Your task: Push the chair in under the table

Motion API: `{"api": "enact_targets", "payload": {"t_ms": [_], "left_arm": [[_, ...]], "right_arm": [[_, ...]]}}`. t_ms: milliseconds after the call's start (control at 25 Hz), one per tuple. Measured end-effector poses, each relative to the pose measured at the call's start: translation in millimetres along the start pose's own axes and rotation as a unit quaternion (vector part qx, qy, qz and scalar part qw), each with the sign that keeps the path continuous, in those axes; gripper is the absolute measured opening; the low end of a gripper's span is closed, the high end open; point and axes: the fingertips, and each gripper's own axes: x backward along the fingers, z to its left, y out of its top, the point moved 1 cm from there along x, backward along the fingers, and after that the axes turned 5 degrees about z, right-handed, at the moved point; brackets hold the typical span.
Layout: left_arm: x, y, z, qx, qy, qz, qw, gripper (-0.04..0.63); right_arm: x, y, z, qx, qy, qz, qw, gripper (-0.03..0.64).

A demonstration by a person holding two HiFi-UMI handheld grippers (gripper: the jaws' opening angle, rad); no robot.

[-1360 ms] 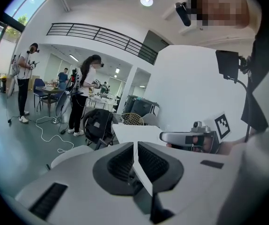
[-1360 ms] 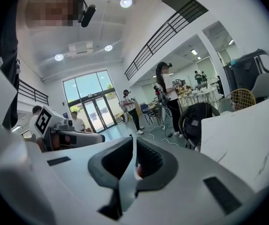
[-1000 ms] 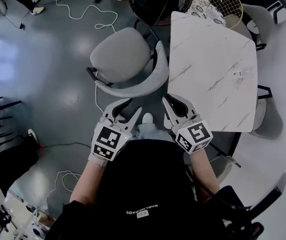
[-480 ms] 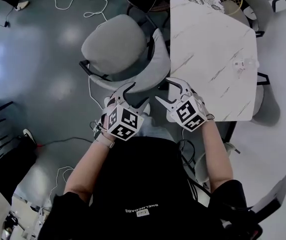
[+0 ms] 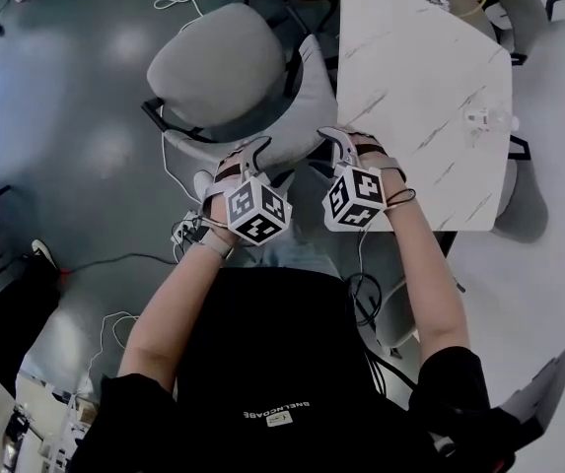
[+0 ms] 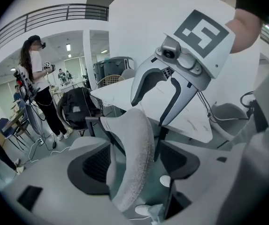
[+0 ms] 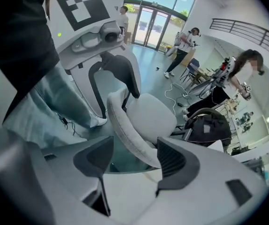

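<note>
Left gripper [image 5: 246, 156] and right gripper [image 5: 349, 144], two in all, jaws just opened wide, each loosely straddle the one chair's [image 5: 218, 62] back beside one table [image 5: 420, 87].

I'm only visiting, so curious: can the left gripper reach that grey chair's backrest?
Likely yes: the left gripper has just been opening its jaws, and the backrest stands between them, nothing blocking.

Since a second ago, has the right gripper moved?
Yes: the right gripper advanced along the table edge to the chair backrest, jaws just opening around it.
</note>
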Motion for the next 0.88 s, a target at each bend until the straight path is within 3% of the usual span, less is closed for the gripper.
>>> {"api": "enact_targets", "payload": {"t_ms": [360, 680, 880], "left_arm": [[-38, -32, -4, 0.026, -0.005, 0.044, 0.9987, 0.311], [-67, -54, 8, 0.035, 0.014, 0.064, 0.9972, 0.303], [-76, -61, 3, -0.012, 0.014, 0.074, 0.9971, 0.237]], "right_arm": [[-50, -7, 0, 0.100, -0.013, 0.041, 0.994, 0.276], [-80, -7, 8, 0.158, 0.014, 0.073, 0.985, 0.272], [-90, -8, 10, 0.155, 0.033, 0.090, 0.983, 0.267]]}}
